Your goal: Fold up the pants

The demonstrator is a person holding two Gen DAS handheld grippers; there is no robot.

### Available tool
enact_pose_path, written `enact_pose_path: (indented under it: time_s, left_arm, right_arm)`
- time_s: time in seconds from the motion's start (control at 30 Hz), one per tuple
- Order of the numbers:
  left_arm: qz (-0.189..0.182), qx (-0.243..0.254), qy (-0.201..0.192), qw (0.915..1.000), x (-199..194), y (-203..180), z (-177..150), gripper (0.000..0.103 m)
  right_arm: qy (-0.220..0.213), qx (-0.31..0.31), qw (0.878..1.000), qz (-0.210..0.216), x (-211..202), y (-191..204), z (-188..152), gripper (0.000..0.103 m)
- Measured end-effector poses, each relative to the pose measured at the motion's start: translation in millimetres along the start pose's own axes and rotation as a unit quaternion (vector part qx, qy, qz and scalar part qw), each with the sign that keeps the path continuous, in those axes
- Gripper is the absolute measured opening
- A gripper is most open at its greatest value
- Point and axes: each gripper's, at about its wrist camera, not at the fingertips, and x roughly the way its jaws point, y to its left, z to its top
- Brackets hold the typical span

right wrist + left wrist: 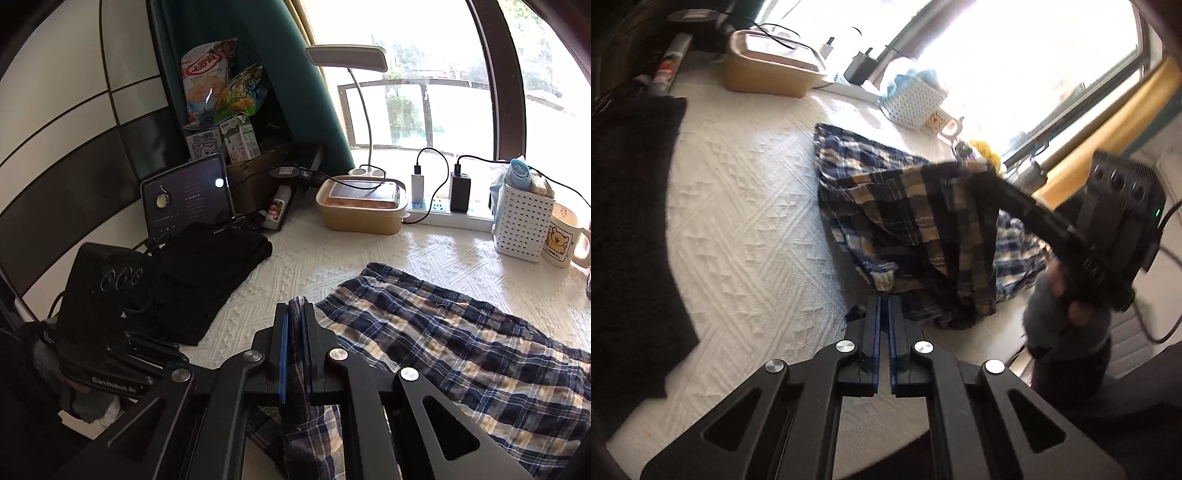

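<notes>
The blue, white and yellow plaid pants (916, 221) lie partly on the white textured cloth (746, 229), partly lifted. My left gripper (885, 291) is shut on a white-lined edge of the pants near the table. The right gripper (982, 177) shows in the left wrist view, raised, holding another edge of the pants up so the fabric hangs between the two. In the right wrist view, my right gripper (295, 310) is shut on a bunched fold of the pants (443, 339). The left gripper body (107, 295) shows at the left.
A folded black garment (207, 273) lies at the left on the cloth. At the back stand a tan lidded box (360, 206), a power strip with chargers (443, 214), a white basket (521, 229), a mug (561, 240), a tablet (188, 195) and a lamp.
</notes>
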Motion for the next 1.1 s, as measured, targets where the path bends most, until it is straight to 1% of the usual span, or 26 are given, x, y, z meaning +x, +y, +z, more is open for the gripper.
enact_pose_path:
  time_s: [0.07, 0.17, 0.23, 0.3, 0.4, 0.43, 0.47, 0.5, 0.53, 0.6, 0.63, 0.67, 0.7, 0.73, 0.77, 0.8, 0.87, 0.93, 0.97, 1.0, 1.03, 1.1]
  left_arm:
    - [0.021, -0.008, -0.005, 0.9997, -3.8, 8.4, 0.8, 0.002]
    - [0.037, -0.024, -0.001, 0.9990, 0.3, 19.3, -1.3, 0.002]
    - [0.063, -0.018, 0.000, 0.9979, 1.9, 20.1, -4.6, 0.002]
    - [0.089, -0.013, -0.005, 0.9960, 1.1, 21.2, -7.3, 0.003]
    - [0.132, 0.007, -0.023, 0.9910, -4.7, 20.1, -9.0, 0.004]
    - [0.138, 0.012, -0.028, 0.9899, -6.8, 19.4, -8.5, 0.012]
    - [0.148, 0.019, -0.035, 0.9882, -8.2, 17.6, -7.2, 0.028]
    - [0.157, 0.030, -0.046, 0.9861, -10.4, 13.8, -6.6, 0.038]
    - [0.160, 0.041, -0.056, 0.9846, -12.9, 9.6, -5.7, 0.050]
    - [0.151, 0.058, -0.068, 0.9844, -15.0, -0.1, -2.6, 0.051]
    - [0.145, 0.065, -0.072, 0.9846, -15.5, -4.9, -0.5, 0.052]
    - [0.141, 0.072, -0.075, 0.9845, -13.5, -10.2, 2.3, 0.052]
    - [0.138, 0.079, -0.077, 0.9843, -12.4, -14.7, 4.3, 0.052]
    - [0.132, 0.085, -0.077, 0.9846, -8.7, -19.9, 6.6, 0.052]
    - [0.125, 0.091, -0.076, 0.9850, -2.9, -25.7, 8.0, 0.052]
    - [0.118, 0.099, -0.072, 0.9855, 4.0, -31.6, 9.7, 0.052]
    - [0.105, 0.122, -0.059, 0.9852, 20.2, -44.1, 10.0, 0.052]
    - [0.104, 0.146, -0.045, 0.9829, 38.1, -55.9, 7.5, 0.052]
    - [0.106, 0.153, -0.034, 0.9819, 48.0, -58.4, 6.0, 0.052]
    - [0.109, 0.157, -0.020, 0.9813, 58.2, -59.7, 4.6, 0.052]
    - [0.115, 0.160, -0.006, 0.9804, 68.6, -59.4, 2.8, 0.052]
    - [0.137, 0.167, 0.018, 0.9763, 84.3, -56.2, -2.6, 0.052]
  right_arm:
    - [0.001, 0.002, 1.000, 0.017, 4.4, 5.3, 0.9, 0.006]
    - [0.017, 0.005, 0.999, 0.042, 18.8, 15.0, -2.5, 0.006]
    - [0.039, 0.007, 0.998, 0.046, 34.4, 20.1, -9.9, 0.006]
    - [0.059, 0.015, 0.996, 0.060, 48.7, 23.5, -20.4, 0.006]
    - [0.084, 0.037, 0.993, 0.075, 67.9, 26.8, -37.0, 0.006]
    - [0.093, 0.040, 0.992, 0.074, 73.3, 28.0, -41.5, 0.007]
    - [0.101, 0.039, 0.992, 0.068, 76.5, 29.8, -45.2, 0.007]
    - [0.103, 0.037, 0.992, 0.064, 76.7, 31.2, -47.4, 0.007]
    - [0.099, 0.034, 0.993, 0.057, 73.1, 31.9, -48.4, 0.007]
    - [0.084, 0.023, 0.995, 0.039, 58.8, 32.8, -48.0, 0.010]
    - [0.076, 0.018, 0.997, 0.030, 49.1, 32.4, -47.1, 0.024]
    - [0.068, 0.018, 0.997, 0.020, 40.0, 31.0, -48.3, 0.063]
    - [0.056, 0.022, 0.998, 0.011, 28.2, 28.8, -48.8, 0.087]
    - [0.042, 0.028, 0.999, 0.005, 17.0, 24.6, -50.1, 0.103]
    - [0.033, 0.032, 0.999, 0.000, 6.0, 20.5, -51.9, 0.103]
    - [0.030, 0.033, 0.999, -0.017, -3.3, 16.5, -54.3, 0.103]
    - [0.026, 0.032, 0.996, -0.073, -17.9, 5.7, -61.8, 0.103]
    - [0.038, 0.029, 0.991, -0.127, -22.6, -8.8, -74.1, 0.102]
    - [0.052, 0.024, 0.986, -0.159, -21.3, -16.5, -81.4, 0.095]
    - [0.065, 0.022, 0.980, -0.188, -18.8, -24.0, -87.5, 0.090]
    - [0.077, 0.025, 0.975, -0.208, -16.1, -30.6, -94.9, 0.081]
    - [0.100, 0.028, 0.968, -0.228, -8.6, -40.5, -109.4, 0.080]
